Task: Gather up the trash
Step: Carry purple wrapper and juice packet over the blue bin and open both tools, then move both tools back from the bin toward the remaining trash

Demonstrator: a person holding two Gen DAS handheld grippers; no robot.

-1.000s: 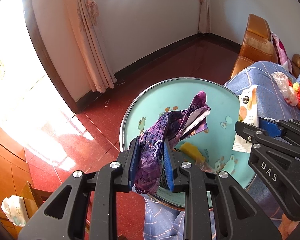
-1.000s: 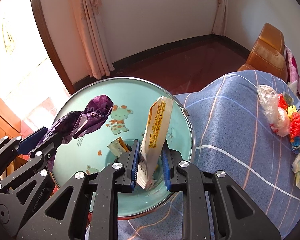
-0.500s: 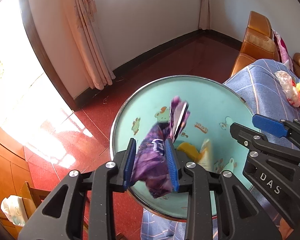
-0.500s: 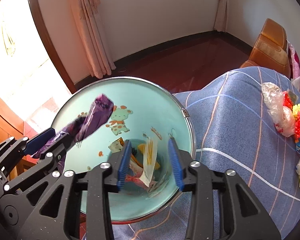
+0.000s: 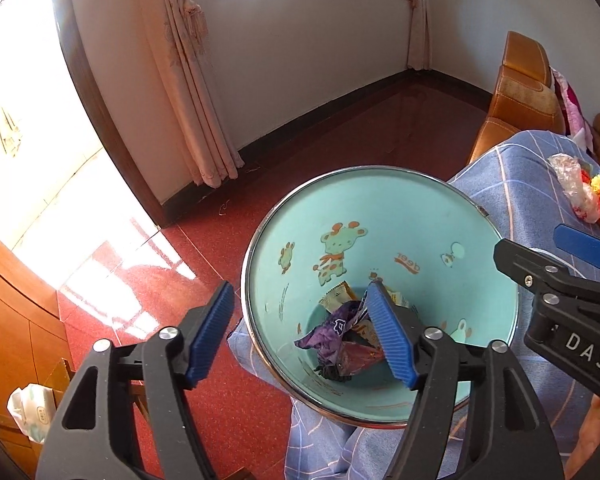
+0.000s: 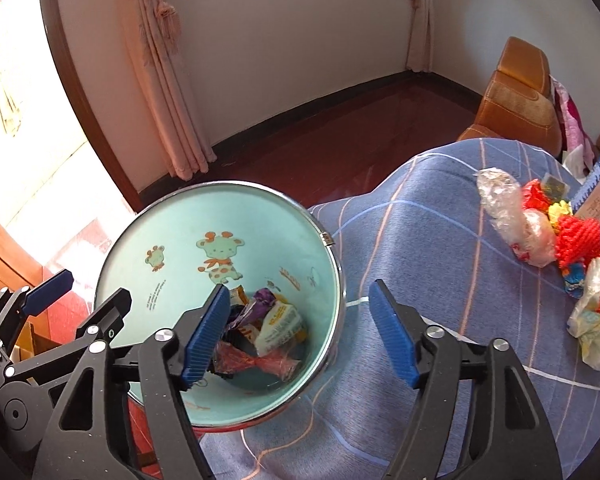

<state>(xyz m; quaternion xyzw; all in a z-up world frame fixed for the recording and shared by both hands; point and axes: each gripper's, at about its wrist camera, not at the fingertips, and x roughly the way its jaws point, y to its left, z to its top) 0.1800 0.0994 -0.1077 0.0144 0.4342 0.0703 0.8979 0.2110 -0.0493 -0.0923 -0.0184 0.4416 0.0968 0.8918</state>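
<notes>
A turquoise bin (image 5: 340, 200) with cartoon animals stands at the edge of the blue checked cloth (image 6: 440, 240). At its bottom lie a purple wrapper (image 5: 332, 326), a white and yellow packet (image 6: 278, 322) and a red wrapper (image 6: 252, 360). My left gripper (image 5: 300, 334) hangs over the bin's near left rim, its jaws opening with nothing between the pads. My right gripper (image 6: 298, 336) hangs over the bin's right rim, jaws also opening and empty. Each gripper shows in the other's view: the right gripper (image 5: 548, 252) and the left gripper (image 6: 80, 300).
More trash lies on the cloth to the right: a clear plastic bag (image 6: 504, 208), red and yellow scraps (image 6: 576, 236) and a crumpled white wrapper (image 6: 592, 328). An orange chair (image 6: 516, 96) stands behind. Red floor and a curtain (image 5: 188, 92) lie beyond the bin.
Both grippers opened. The purple wrapper dropped from the left one and the white and yellow packet from the right one; both now lie inside the bin.
</notes>
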